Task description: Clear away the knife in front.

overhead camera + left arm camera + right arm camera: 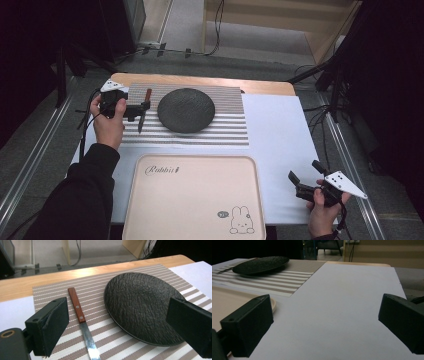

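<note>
Left gripper (pixel 141 111) wide over knife (pixel 81 322), level.

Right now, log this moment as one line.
left tongs: open over wooden-handled knife | right tongs: open | round black plate: on striped mat

Recording lab: floor rails (pixel 35 145), cables (pixel 218 25).

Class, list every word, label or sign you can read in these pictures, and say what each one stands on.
"Rabbit", in cursive script, on the upper left of the tray.
A small speech bubble beside the rabbit drawing at the tray's lower right: its marks are too small to read.
Nothing readable on the plate, knife, placemat or either tool.
</note>
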A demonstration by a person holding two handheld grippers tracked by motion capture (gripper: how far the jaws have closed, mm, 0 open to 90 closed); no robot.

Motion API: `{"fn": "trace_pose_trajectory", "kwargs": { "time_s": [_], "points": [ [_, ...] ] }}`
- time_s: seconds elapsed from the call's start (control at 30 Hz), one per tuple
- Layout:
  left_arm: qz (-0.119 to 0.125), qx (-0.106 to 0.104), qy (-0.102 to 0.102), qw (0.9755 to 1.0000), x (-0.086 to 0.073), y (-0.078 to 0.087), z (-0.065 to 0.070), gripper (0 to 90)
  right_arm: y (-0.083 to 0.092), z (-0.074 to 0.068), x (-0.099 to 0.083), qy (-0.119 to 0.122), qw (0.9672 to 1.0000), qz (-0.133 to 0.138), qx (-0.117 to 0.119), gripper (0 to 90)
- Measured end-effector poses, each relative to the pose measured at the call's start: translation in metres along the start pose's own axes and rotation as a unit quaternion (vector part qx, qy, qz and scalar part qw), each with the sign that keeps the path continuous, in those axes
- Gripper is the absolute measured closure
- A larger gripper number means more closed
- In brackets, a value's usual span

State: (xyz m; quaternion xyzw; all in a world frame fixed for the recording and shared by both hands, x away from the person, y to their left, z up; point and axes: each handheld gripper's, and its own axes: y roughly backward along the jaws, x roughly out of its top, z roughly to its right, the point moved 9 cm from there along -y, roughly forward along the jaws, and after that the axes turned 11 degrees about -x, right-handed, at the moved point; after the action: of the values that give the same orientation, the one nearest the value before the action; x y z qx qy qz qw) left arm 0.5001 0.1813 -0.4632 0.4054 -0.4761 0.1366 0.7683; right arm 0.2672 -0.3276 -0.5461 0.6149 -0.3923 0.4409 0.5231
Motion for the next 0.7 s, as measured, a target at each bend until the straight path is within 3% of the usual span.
{"fn": "trace_pose_trajectory", "kwargs": {
  "time_s": [0.17, 0.23, 0.27, 0.6, 0.7],
  "points": [
    [-0.023, 0.001, 0.024, 0.9994, 0.002, -0.011, -0.013, 6.2, 0.000, 0.000, 0.000, -0.003, 1.0000, 0.000, 0.001, 0.0],
    [-0.027, 0.003, 0.027, 0.9993, 0.002, -0.013, -0.014, 6.8, 0.000, 0.000, 0.000, -0.003, 1.0000, 0.000, 0.001, 0.0],
    [-0.038, 0.016, 0.030, 0.9987, 0.001, -0.017, -0.018, 13.6, 0.000, 0.000, 0.000, -0.003, 1.0000, 0.000, 0.001, 0.0],
    [-0.075, 0.032, 0.042, 0.9958, -0.001, -0.032, -0.031, 20.1, 0.001, 0.000, 0.000, -0.004, 1.0000, 0.000, 0.001, 0.0],
    [-0.096, 0.036, 0.044, 0.9937, -0.003, -0.038, -0.036, 23.0, 0.001, 0.000, 0.000, -0.003, 1.0000, 0.000, 0.001, 0.0]
  ]
}}
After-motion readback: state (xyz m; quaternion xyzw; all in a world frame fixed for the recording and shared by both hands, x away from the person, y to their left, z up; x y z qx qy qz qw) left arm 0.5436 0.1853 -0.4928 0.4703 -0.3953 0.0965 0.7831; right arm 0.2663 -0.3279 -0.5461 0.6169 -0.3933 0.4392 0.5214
